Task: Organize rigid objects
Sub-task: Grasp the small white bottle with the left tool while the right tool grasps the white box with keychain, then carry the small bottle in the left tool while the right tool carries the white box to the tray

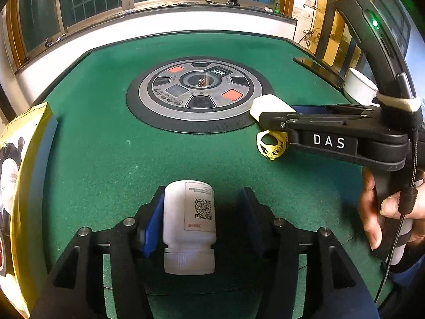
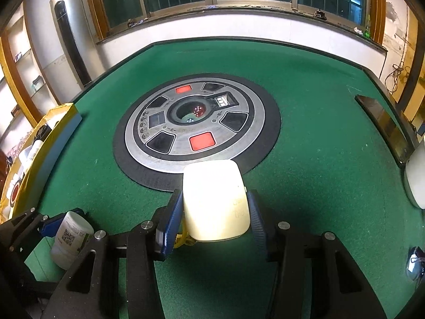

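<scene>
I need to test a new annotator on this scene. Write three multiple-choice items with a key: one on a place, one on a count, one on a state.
1. Where is the yellow ring?
A. on the windowsill
B. on the green felt under the right gripper
C. inside a cup

2. How many red panels does the round console show?
A. one
B. two
C. four

3. The right gripper's fingers are:
A. open and empty
B. shut on the cream box
C. shut on a bottle

Key: B, the ring lies on the felt beneath that gripper; B, two red panels show on the console; B, both blue pads press the box's sides.
</scene>
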Tool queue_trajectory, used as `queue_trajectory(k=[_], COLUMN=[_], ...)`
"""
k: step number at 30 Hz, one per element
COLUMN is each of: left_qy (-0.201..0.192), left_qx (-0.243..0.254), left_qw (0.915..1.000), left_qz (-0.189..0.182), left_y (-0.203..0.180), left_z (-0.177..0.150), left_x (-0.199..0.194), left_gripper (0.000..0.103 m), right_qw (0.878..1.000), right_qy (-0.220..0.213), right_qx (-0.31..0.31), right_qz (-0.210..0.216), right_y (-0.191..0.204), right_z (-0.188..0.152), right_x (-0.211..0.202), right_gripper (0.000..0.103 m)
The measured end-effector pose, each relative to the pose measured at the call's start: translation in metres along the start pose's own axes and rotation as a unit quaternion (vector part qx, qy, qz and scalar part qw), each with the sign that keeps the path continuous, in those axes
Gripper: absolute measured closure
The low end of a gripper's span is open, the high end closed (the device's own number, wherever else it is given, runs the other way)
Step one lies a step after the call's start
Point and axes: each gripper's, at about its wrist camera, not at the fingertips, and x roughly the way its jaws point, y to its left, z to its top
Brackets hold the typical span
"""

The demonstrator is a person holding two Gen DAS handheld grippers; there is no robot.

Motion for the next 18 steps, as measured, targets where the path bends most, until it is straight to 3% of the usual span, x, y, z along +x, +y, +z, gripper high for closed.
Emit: queue_trajectory(k=[4, 8, 18], left_qy=[-0.003, -0.006, -0.035], left_qx=[-0.011, -0.025, -0.044], left_qw=[0.9999, 0.9993, 0.9965], left_qz=[0.01, 0.028, 0.063], left_y=[0.002, 0.006, 0.013], left_z=[0.0, 0.0, 0.0], left_x=[0.0, -0.001, -0.009], left_gripper=[0.056, 0.072, 0.072], right_qw=[1.0, 1.0, 0.999], right_qy=[0.0, 0.001, -0.016], right_qx=[0.007, 0.012, 0.026], right_qz=[0.004, 0.004, 0.018], right_y=[-0.002, -0.001, 0.0], right_z=[0.0, 0.0, -0.003], right_x=[0.0, -0.001, -0.015], right_gripper=[0.06, 0.06, 0.061])
